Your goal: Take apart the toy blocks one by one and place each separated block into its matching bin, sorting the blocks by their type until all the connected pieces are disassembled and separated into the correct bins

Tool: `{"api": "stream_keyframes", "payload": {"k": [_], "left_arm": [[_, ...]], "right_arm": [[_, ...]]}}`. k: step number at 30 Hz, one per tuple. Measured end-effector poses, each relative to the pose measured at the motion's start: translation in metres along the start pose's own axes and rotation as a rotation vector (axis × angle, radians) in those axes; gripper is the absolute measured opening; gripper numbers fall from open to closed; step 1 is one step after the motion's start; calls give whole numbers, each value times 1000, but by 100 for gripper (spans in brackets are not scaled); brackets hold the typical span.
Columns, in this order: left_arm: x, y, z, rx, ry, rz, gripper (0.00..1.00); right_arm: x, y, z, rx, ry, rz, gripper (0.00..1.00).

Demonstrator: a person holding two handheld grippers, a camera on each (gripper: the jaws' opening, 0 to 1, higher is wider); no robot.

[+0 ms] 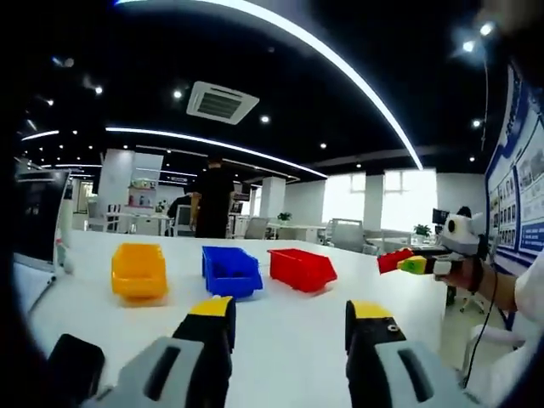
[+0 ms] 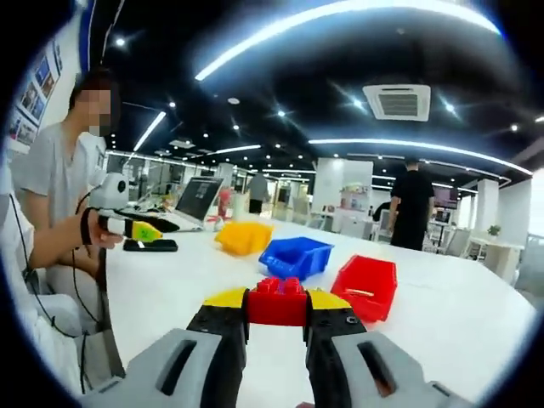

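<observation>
Right gripper (image 2: pixel 277 310) fingers are clamped on a red block (image 2: pixel 277 303), studs up, held above the white worktop (image 2: pixel 459 314) w/ nothing else attached to it as far as can be seen. Just beyond it sit 3 bins in a row: red bin (image 2: pixel 367 286) nearest, blue bin (image 2: pixel 295 256) in the middle, yellow bin (image 2: pixel 244 237) farthest.

Left gripper (image 1: pixel 291 316) fingers are spread apart, holding nothing, hovering over the worktop (image 1: pixel 289 340) & facing the same row: yellow bin (image 1: pixel 138 271), blue bin (image 1: pixel 230 270), red bin (image 1: pixel 302 269). Off to the right in that view the other gripper shows w/ the red block (image 1: pixel 393 260) in its fingers.

Step in hand, by my read: one red piece is separated & ready for sorting. Next move calls for carrying it fwd & slightly right, over the red bin's open top, then letting go. Can't tell where the rest of the connected blocks are. Someone in black stands in the background, well apart from the worktop.
</observation>
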State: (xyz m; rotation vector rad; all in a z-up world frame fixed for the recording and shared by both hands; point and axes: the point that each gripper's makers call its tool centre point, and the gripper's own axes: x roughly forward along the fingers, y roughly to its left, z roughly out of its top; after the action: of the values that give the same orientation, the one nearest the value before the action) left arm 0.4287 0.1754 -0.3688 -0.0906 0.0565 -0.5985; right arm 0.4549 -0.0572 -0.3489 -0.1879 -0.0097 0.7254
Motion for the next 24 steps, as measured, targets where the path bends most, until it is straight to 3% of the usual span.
{"api": "stream_keyframes", "payload": {"k": [6, 11, 14, 16, 20, 24], "left_arm": [[0, -6, 2, 16, -7, -7, 52], [1, -11, 1, 23, -6, -17, 50], [1, -14, 0, 24, -3, -28, 50], [2, -15, -2, 25, 3, -35, 50], [3, -16, -6, 27, 11, -37, 50], [3, -17, -7, 30, 17, -40, 50]], "right_arm": [[30, -43, 7, -10, -3, -82, 26], [59, -81, 3, 66, 17, -137, 26], [78, -110, -6, 33, 60, -200, 26], [93, -131, -12, 64, 75, -228, 26], [118, -151, -24, 174, 88, -231, 26], [142, -167, -36, 163, 111, -248, 26]]}}
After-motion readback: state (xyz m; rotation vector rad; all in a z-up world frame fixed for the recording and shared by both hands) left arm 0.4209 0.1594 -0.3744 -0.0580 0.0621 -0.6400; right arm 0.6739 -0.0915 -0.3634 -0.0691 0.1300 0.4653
